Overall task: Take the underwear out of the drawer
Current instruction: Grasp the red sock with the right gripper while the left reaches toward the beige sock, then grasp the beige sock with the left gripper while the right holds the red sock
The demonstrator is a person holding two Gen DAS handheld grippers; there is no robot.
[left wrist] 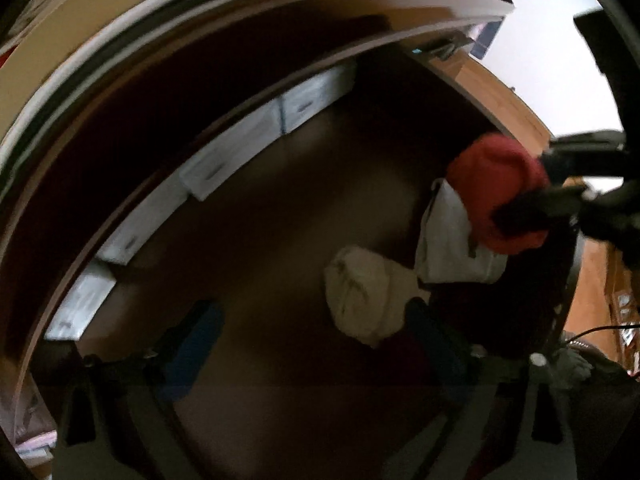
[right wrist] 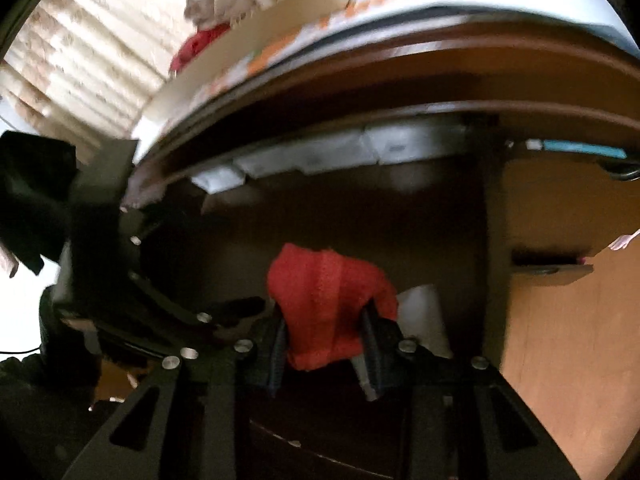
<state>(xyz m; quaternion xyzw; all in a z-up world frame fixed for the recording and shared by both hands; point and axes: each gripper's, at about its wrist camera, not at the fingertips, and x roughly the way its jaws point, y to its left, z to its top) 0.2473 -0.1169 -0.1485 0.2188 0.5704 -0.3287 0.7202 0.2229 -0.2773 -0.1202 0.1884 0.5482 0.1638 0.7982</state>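
Red fabric underwear (right wrist: 332,304) pinched in right claw (right wrist: 326,344) | dark wooden drawer (left wrist: 280,184): cream cloth (left wrist: 364,296), white cloth (left wrist: 448,236) | left claw (left wrist: 312,332) spread, empty

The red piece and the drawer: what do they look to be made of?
Red piece: soft fabric, probably knit cotton, matte; it bunches and shows a stitched seam where the right gripper pinches it.
Drawer: wood or wood-look board; brown outside, dark inside, smooth and slightly glossy. Solid wood or veneer is unclear through the blur.
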